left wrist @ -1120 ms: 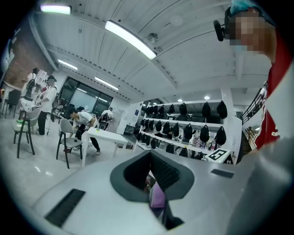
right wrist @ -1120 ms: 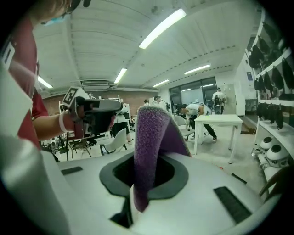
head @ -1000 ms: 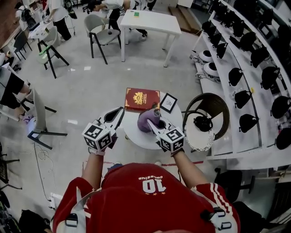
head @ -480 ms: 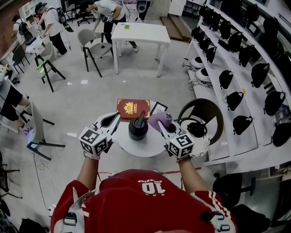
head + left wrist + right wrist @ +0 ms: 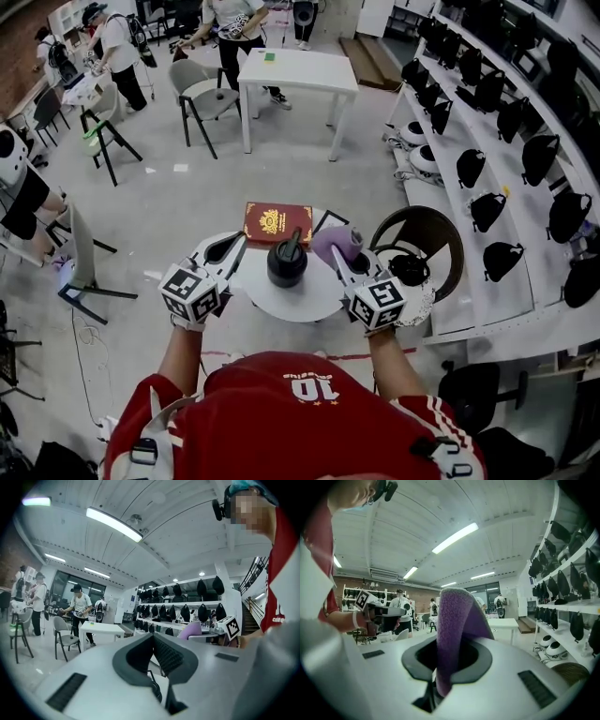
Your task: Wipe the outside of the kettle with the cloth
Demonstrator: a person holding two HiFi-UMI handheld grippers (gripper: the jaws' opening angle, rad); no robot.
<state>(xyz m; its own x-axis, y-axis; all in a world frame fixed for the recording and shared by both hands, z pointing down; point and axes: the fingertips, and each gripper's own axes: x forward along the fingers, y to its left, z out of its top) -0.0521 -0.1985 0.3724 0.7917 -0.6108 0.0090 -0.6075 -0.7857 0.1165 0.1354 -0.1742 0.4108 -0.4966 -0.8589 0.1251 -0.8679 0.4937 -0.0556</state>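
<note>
I see a pale grey floor (image 5: 178, 197), a white table (image 5: 298, 67) with a grey chair (image 5: 199, 77) beside it, shelves (image 5: 469, 225) of black bags (image 5: 469, 167) on the right, and strip lights (image 5: 114, 524) overhead.

Count: one kettle (image 5: 287, 262), one purple cloth (image 5: 339, 242), one red book (image 5: 277, 223), one small picture frame (image 5: 328, 221), one round table (image 5: 302, 302). Grippers: two, a left gripper (image 5: 234, 243) and a right gripper (image 5: 336, 255). Farther off, one white rectangular table (image 5: 300, 70).
</note>
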